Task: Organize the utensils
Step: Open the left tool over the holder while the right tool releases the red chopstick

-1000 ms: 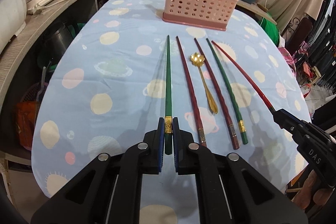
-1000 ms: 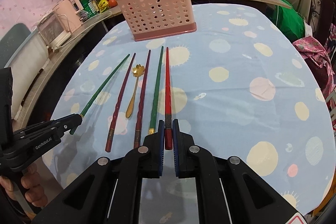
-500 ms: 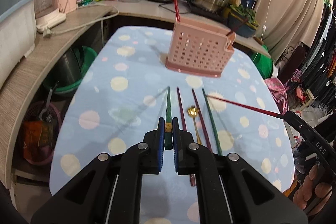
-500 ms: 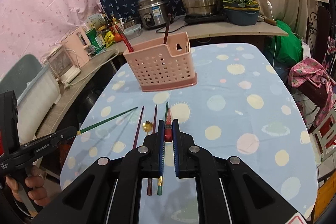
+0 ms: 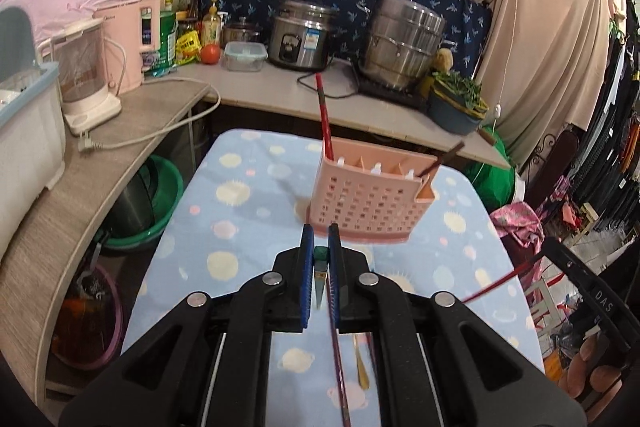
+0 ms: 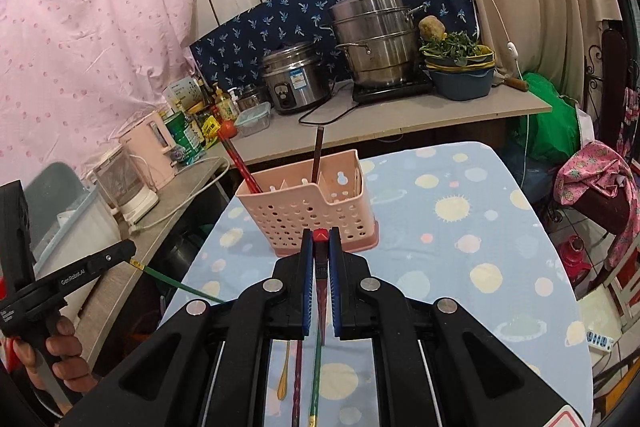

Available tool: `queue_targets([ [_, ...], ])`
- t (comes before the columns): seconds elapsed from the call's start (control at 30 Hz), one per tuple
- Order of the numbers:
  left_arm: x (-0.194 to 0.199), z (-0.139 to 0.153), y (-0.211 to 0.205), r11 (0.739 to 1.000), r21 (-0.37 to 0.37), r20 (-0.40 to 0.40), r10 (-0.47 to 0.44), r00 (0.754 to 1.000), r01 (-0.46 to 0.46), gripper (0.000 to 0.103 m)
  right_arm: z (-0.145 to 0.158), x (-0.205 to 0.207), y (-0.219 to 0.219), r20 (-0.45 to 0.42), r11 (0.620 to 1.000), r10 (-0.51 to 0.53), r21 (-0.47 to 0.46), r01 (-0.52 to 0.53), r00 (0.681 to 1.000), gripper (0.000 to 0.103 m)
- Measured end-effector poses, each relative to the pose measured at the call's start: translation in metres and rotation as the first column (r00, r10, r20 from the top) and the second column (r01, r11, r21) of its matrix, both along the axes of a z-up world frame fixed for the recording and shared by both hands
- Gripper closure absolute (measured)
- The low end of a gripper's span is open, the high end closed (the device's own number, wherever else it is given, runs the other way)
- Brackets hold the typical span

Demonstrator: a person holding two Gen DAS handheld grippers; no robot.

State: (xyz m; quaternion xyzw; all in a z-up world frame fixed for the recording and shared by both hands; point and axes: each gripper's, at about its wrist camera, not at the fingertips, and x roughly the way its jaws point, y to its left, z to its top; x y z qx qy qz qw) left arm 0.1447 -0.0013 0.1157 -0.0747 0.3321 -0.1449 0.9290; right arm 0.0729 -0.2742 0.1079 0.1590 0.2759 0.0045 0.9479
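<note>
My left gripper (image 5: 320,251) is shut on a green chopstick (image 5: 320,254), held high with its tip hanging down; the stick also shows in the right wrist view (image 6: 180,285). My right gripper (image 6: 320,247) is shut on a red chopstick (image 6: 321,235), also lifted; it shows in the left wrist view (image 5: 500,277). The pink perforated utensil basket (image 5: 372,195) stands ahead on the table with a red chopstick (image 5: 325,119) and a brown one (image 5: 444,163) upright in it. A gold spoon (image 5: 362,367), a dark red chopstick (image 5: 340,355) and a green one (image 6: 316,371) lie on the cloth below.
The table wears a blue spotted cloth (image 5: 248,211). Behind it runs a counter (image 5: 280,91) with a rice cooker (image 5: 300,35), a steel steamer pot (image 5: 404,43), a kettle, bottles and a bowl of greens (image 5: 456,103). Basins sit under the counter at left.
Both grippers have risen off the table with their chopsticks and tilted up, so the sticks now hang below the fingers. The basket now sits just past both fingertips.
</note>
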Motion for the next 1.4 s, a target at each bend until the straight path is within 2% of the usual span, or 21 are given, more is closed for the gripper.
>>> queue_targets([
  [0.17, 0.023, 0.027, -0.003, 0.998, -0.064, 0.014, -0.012, 1.000, 0.013, 0.096, 0.020, 0.014, -0.008, 0.047, 1.000, -0.010, 0.012, 0.010, 0.999, 0.096],
  [0.4, 0.046, 0.078, -0.011, 0.996, -0.088, 0.122, 0.000, 0.992, 0.011, 0.096, 0.063, 0.039, -0.016, 0.157, 0.998, -0.012, 0.055, 0.003, 0.988, 0.096],
  [0.57, 0.066, 0.116, -0.018, 0.995, -0.103, 0.209, 0.026, 0.978, -0.004, 0.096, 0.094, 0.063, -0.018, 0.234, 0.998, -0.027, 0.053, 0.015, 0.972, 0.096],
  [0.77, 0.089, 0.144, -0.029, 0.994, -0.102, 0.291, 0.052, 0.955, -0.023, 0.096, 0.115, 0.098, -0.022, 0.284, 0.997, -0.049, 0.067, 0.031, 0.958, 0.096],
  [0.9, 0.107, 0.144, -0.034, 0.994, -0.109, 0.312, 0.064, 0.948, -0.031, 0.096, 0.114, 0.122, -0.022, 0.275, 0.998, -0.057, 0.053, 0.044, 0.960, 0.096],
  [1.1, 0.135, 0.125, -0.040, 0.994, -0.092, 0.296, 0.081, 0.952, -0.056, 0.096, 0.088, 0.151, -0.024, 0.202, 0.998, -0.058, 0.045, 0.050, 0.978, 0.096],
  [1.4, 0.160, 0.084, -0.048, 0.995, -0.080, 0.218, 0.071, 0.973, -0.054, 0.096, 0.047, 0.175, -0.023, 0.105, 0.998, -0.042, 0.049, 0.037, 0.994, 0.096],
])
